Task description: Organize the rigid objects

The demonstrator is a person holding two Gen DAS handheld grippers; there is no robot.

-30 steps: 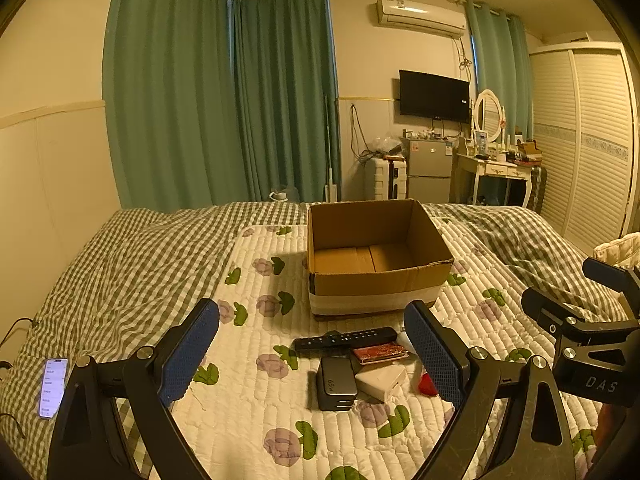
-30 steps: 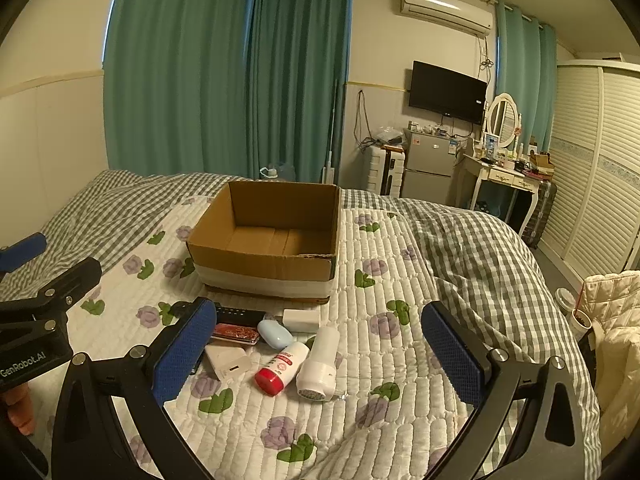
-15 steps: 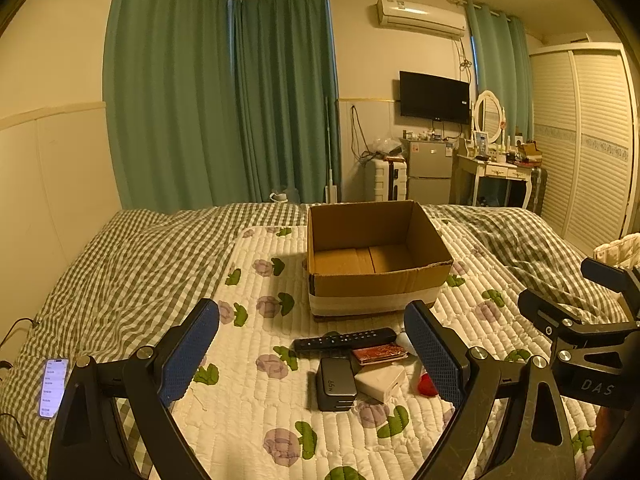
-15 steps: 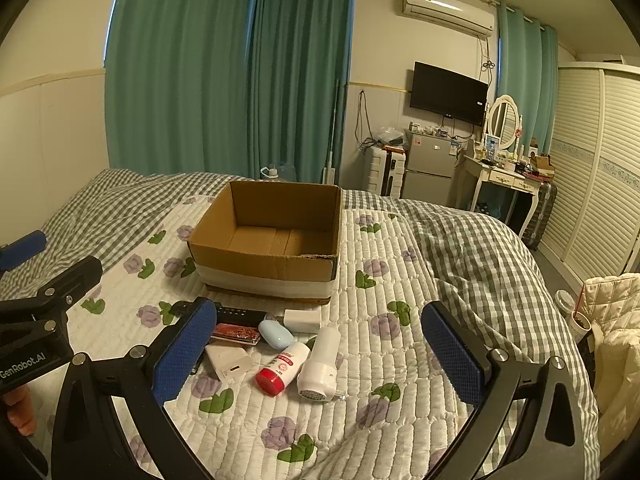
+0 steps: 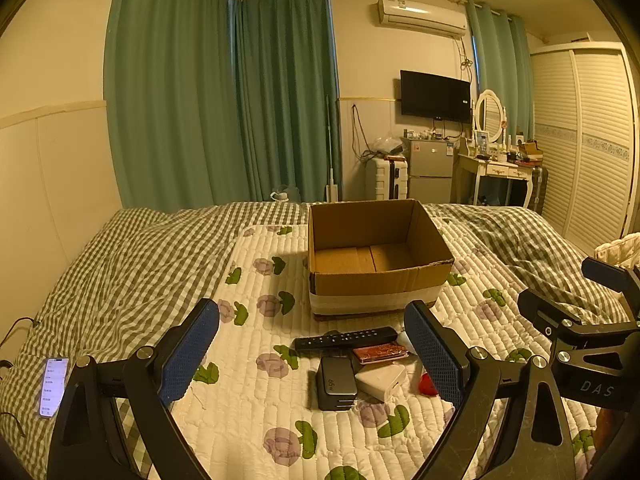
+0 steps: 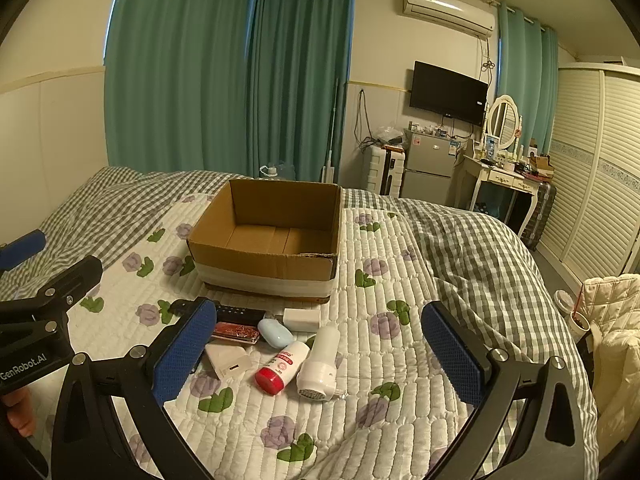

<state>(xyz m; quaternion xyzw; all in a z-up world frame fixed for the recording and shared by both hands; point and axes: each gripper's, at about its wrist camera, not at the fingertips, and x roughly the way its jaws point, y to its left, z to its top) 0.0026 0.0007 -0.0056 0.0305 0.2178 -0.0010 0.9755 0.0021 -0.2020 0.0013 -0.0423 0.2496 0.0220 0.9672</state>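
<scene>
An open, empty cardboard box (image 5: 376, 256) (image 6: 268, 236) stands on the quilted bed. In front of it lies a cluster: a black remote (image 5: 346, 338), a black charger (image 5: 335, 382), a red patterned case (image 5: 382, 354) (image 6: 236, 330), a white adapter (image 5: 380, 376) (image 6: 228, 358), a light blue pebble-shaped case (image 6: 275, 332), a white block (image 6: 302, 319), a red-capped white bottle (image 6: 282, 366) and a white cylinder device (image 6: 320, 364). My left gripper (image 5: 312, 354) is open and empty, above the cluster. My right gripper (image 6: 316, 354) is open and empty, above the bottle.
A phone (image 5: 54, 386) lies on the checked blanket at the left. A dressing table (image 6: 504, 176), a small fridge (image 6: 428, 168) and a wardrobe (image 6: 600, 168) stand beyond the bed. A cream jacket (image 6: 612, 320) hangs at the right edge.
</scene>
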